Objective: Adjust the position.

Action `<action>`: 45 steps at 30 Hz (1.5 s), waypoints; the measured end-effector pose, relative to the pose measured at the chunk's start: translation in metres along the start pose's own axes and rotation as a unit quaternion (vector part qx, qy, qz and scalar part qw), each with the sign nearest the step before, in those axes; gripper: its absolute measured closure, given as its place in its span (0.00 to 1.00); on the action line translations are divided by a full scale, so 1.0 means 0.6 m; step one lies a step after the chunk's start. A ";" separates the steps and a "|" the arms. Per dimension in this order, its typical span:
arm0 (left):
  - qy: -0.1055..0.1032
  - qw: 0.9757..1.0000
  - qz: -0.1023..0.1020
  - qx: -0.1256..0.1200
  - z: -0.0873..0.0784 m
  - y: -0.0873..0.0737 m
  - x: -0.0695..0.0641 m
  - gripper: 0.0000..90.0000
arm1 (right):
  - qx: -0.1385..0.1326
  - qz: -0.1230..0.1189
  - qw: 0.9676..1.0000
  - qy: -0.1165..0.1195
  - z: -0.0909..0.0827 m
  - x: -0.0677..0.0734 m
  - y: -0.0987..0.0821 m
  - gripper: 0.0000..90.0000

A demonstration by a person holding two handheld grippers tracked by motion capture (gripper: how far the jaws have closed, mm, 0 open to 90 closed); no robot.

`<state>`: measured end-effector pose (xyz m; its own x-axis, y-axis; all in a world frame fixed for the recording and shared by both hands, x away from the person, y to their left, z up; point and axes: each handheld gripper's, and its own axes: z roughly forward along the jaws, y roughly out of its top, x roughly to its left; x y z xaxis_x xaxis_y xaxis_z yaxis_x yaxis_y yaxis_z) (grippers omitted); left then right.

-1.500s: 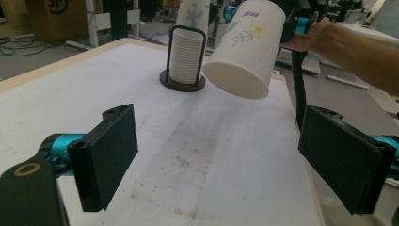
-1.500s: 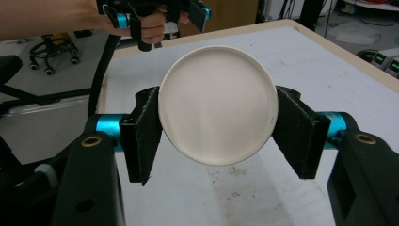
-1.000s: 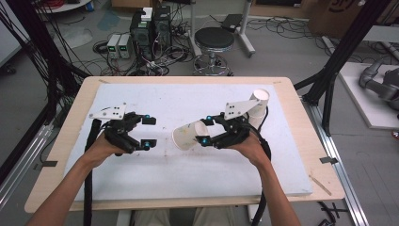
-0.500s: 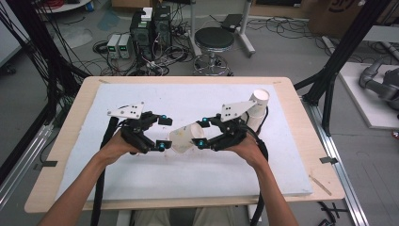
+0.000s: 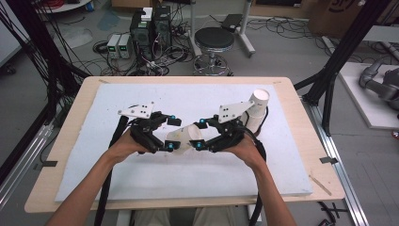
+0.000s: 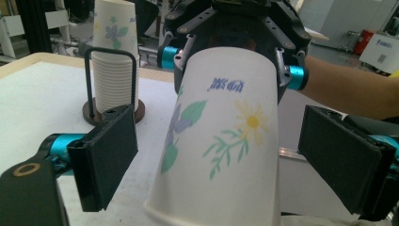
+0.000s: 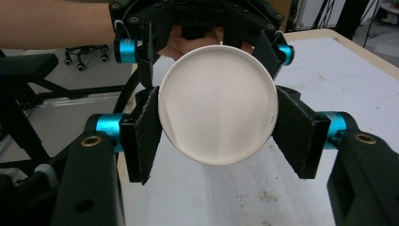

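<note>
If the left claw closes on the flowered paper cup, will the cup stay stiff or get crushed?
The paper cup is thin-walled and empty, so it probably dents under a firm squeeze. It looks light. The right claw already clamps its base end, which is likely stiffer than the open rim.

The high view looks forward and down over the table (image 5: 282, 89) from the person's near side; each gripper view sits close, facing the other; all share the paper cup (image 5: 184, 138) (image 6: 221, 136) (image 7: 217, 104).
</note>
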<state>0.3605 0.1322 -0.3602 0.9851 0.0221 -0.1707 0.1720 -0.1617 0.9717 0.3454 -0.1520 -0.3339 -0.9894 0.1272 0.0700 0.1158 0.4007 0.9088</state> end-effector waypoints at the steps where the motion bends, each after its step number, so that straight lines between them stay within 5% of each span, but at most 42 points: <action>1: -0.002 1.000 0.001 0.002 0.002 0.000 0.000 0.14 | 0.000 0.001 1.000 0.001 0.000 0.000 0.000 0.42; 19: -0.010 0.999 -0.003 0.031 0.032 -0.010 -0.002 0.14 | -0.013 0.000 1.000 0.005 -0.005 0.004 0.001 0.42; 45: -0.009 0.999 0.008 0.049 0.028 -0.011 -0.006 0.22 | -0.026 -0.005 1.000 0.007 -0.016 0.009 0.002 0.42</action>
<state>0.3560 0.1165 -0.3686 0.9873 0.0011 -0.1590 0.1539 -0.2581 0.9538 0.3397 -0.1594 -0.3285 -0.9916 0.1106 0.0672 0.1025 0.3539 0.9297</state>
